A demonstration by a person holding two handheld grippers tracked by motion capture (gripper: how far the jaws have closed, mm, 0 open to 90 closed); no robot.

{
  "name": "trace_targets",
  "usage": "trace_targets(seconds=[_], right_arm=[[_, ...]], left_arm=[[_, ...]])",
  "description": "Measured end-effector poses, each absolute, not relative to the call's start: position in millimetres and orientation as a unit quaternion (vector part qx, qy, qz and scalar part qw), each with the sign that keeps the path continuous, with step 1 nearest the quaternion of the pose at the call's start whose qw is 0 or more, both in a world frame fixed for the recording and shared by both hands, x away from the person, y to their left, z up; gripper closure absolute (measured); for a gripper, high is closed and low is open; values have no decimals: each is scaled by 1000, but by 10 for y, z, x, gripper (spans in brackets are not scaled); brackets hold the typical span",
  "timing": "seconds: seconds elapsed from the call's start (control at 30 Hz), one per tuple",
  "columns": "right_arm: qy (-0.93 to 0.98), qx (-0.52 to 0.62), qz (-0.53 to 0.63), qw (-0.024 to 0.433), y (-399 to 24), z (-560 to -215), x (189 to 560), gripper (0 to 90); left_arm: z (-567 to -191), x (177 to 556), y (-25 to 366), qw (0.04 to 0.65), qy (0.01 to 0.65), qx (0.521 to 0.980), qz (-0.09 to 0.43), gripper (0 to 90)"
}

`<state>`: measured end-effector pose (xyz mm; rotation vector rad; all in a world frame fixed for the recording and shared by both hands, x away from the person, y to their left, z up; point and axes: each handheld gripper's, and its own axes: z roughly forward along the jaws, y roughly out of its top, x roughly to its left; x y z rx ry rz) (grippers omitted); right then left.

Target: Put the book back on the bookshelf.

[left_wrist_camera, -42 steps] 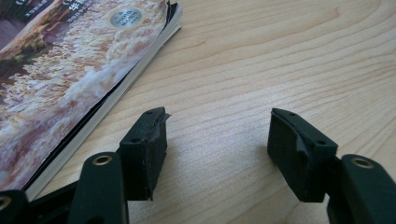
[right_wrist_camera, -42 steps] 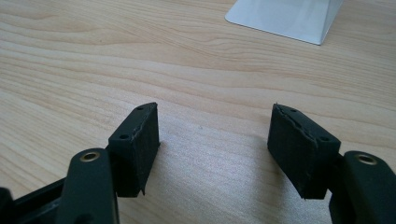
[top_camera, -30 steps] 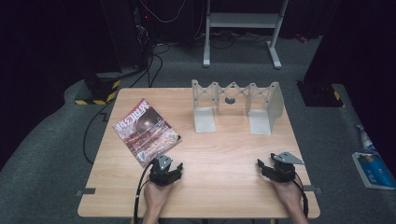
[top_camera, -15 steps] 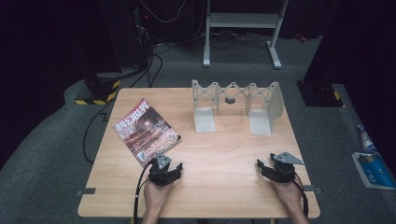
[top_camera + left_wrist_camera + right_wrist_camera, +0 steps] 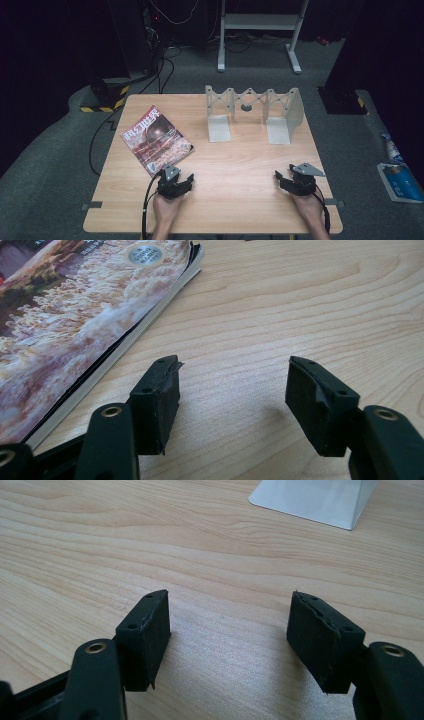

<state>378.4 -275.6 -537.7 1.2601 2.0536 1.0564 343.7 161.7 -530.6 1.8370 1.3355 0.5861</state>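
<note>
Our left gripper (image 5: 175, 183) rests at the near left of the wooden table (image 5: 240, 165), jaws standing wide with nothing but bare wood between them; our right gripper (image 5: 292, 181) sits at the near right, its jaws equally wide and empty. The magazine (image 5: 156, 139) lies just beyond the left gripper and slightly to its left, its near corner almost at the jaws, so the left hand is clearly the nearer one. Its long axis runs diagonally, from that near corner away toward the far left. It lies flat and closed, a glossy cover in reds and whites with large characters at the far end. Farther off, centre-right, stands a white metal bookend rack (image 5: 252, 114), well apart from the magazine.
</note>
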Motion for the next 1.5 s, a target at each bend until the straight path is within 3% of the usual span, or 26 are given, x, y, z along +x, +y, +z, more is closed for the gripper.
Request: trace_targets(seconds=[0.57, 1.2, 1.5], right_arm=[[755, 464, 389, 251, -2753, -5377, 3786, 338], [755, 464, 390, 250, -2752, -5377, 3786, 338], [756, 463, 389, 251, -2751, -5377, 3786, 338]], left_arm=[[-5191, 3376, 1866, 386, 541, 708, 240, 366], [-5053, 3408, 2328, 390, 620, 640, 231, 357], [-5033, 3539, 2481, 356, 642, 633, 246, 357]])
